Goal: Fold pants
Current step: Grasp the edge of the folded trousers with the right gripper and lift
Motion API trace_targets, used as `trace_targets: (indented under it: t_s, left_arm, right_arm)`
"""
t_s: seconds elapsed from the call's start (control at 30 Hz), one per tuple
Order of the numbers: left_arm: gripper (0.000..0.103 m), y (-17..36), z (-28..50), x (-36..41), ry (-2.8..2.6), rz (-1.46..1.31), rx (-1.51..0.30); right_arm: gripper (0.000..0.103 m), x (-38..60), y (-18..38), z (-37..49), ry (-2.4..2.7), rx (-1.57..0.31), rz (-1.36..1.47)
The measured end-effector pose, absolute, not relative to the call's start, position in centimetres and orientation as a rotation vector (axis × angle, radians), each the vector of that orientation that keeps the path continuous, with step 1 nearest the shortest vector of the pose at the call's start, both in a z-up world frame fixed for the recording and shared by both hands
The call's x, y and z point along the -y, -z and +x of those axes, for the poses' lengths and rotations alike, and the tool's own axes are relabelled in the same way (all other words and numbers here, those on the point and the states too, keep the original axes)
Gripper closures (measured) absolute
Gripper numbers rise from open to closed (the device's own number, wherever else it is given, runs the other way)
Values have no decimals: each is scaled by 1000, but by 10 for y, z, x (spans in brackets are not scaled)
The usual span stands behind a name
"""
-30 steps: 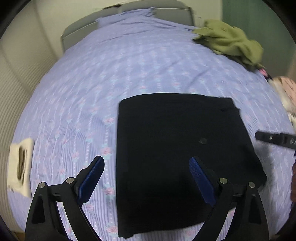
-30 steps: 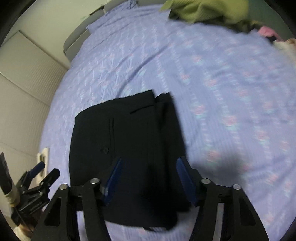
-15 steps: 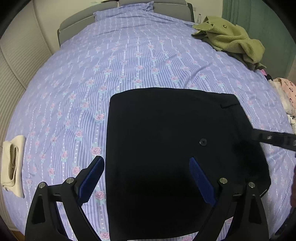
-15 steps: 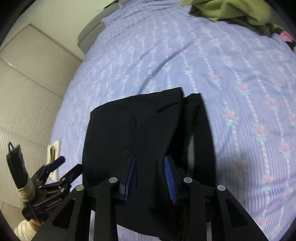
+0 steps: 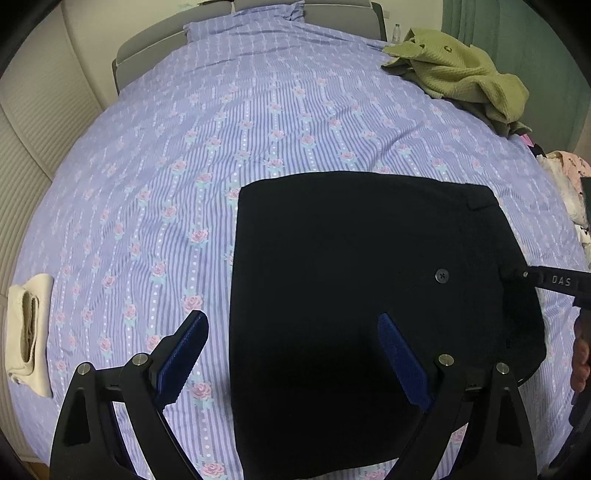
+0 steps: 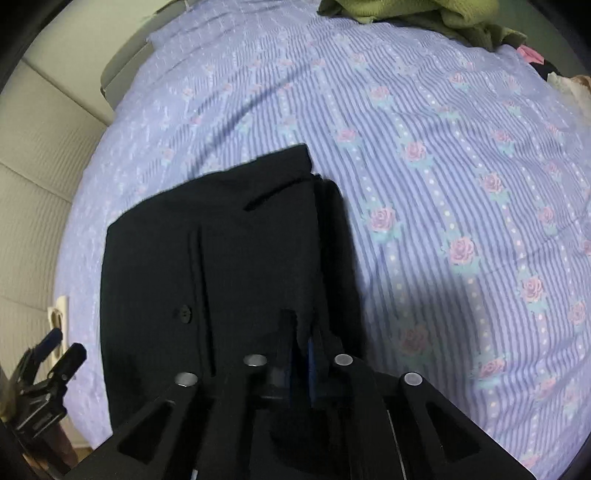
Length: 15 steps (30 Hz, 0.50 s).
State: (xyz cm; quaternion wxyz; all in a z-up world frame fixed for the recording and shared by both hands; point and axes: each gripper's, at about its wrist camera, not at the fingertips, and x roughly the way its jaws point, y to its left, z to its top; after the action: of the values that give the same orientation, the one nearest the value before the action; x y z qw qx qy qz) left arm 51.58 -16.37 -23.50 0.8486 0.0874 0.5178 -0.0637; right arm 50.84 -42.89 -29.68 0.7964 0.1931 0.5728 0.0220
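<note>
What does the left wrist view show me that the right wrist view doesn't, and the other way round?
Left wrist only: the left gripper wide open above the near edge of the black pants, and a beige folded cloth in full.
Right wrist only: the right gripper closing, with pants fabric between its fingers.
Both: the pants' button, the green garment and the striped bedsheet.

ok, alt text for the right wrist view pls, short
The right gripper is closing its jaws on the near right edge of folded black pants lying on a bed with a purple floral striped sheet. The left gripper shows at lower left, and a green garment lies at the far edge.
</note>
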Motion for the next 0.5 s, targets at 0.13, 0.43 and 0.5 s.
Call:
trace_targets:
  t_s: [0.13,0.43,0.5]
  left_arm:
    - [9,239,512,163,130,186,-1105]
    - [9,251,503,154,116,211,-1141]
    - [9,253,502,152,110,211,-1148]
  right_arm:
    - [29,423,267,492,62,-1131,238]
    - [28,442,316,484,-88,-1240,495]
    - [28,444,329,485,-89,-1254,523]
